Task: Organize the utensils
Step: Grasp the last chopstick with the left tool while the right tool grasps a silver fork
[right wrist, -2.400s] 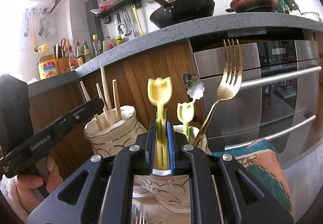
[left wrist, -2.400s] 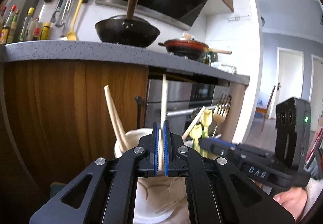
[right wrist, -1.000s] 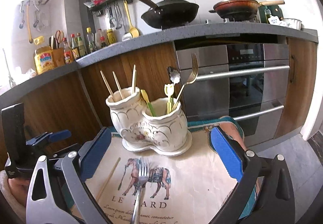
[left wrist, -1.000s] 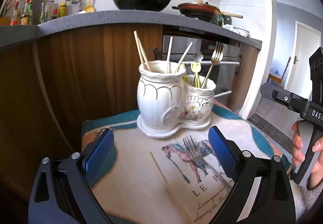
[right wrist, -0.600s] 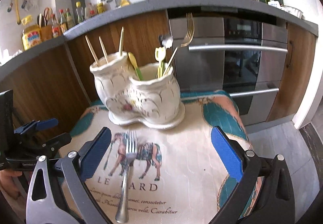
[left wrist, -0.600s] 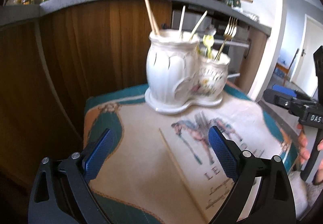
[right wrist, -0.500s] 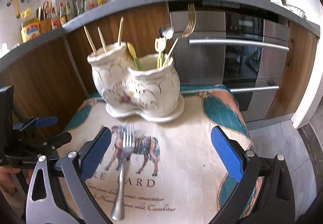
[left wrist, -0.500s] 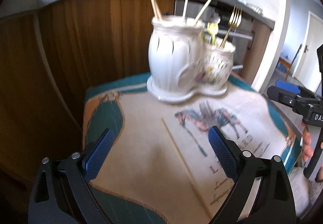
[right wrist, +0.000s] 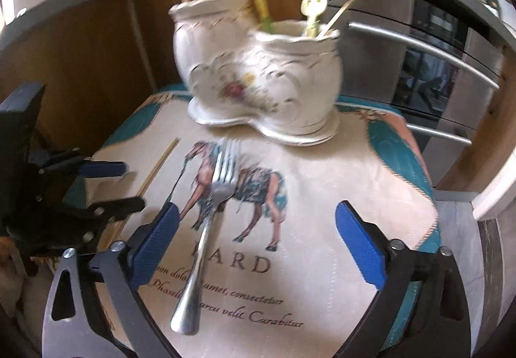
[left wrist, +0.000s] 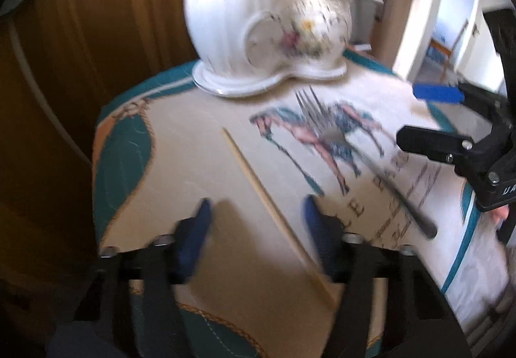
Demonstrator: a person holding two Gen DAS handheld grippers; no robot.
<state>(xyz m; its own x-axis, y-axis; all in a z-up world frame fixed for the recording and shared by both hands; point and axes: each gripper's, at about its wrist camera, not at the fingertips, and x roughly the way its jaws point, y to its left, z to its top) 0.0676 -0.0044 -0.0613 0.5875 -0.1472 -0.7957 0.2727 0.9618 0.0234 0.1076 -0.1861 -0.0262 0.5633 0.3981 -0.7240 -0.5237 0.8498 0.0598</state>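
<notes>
A: Where was the chopstick (left wrist: 274,213)?

B: Flat on the printed cloth (left wrist: 200,145) covering the surface, well in front of the ceramic holder (left wrist: 267,19). Long axis ran diagonally, far tip toward the holder, near end passing between the fingers of the left hand-held gripper (left wrist: 256,222) and ending close by its right finger (left wrist: 319,229).

A: So the left one was lined up on it?

B: Roughly. It straddled the stick, but the stick sat off-centre toward that right finger and crossed the jaw line at a slant. Jaws were apart, nothing in them. Pose was pitched down at the cloth, low over it. Contact with the cloth: couldn't tell, the frame was blurred.

A: And the fork (right wrist: 206,229)?

B: Also flat on the cloth, tines toward the holder, handle toward the right hand-held gripper (right wrist: 258,242). It lay beside the chopstick, not touching. Its handle sat just inside that gripper's left finger (right wrist: 154,238), so off-centre there too.

A: Right jaws?

B: Wide apart, empty, tilted down over the fork.

A: Which hand for which?

B: My read: left for the chopstick, right for the fork. Each was the nearer one. Chopsticks already stood in the holder's taller compartment (right wrist: 209,35), forks and spoons in the lower one (right wrist: 300,61), so those looked like the destinations.

A: Risk?

B: Thin stick on soft cloth, slanted to the jaws. It could roll or skew on closing.
</notes>
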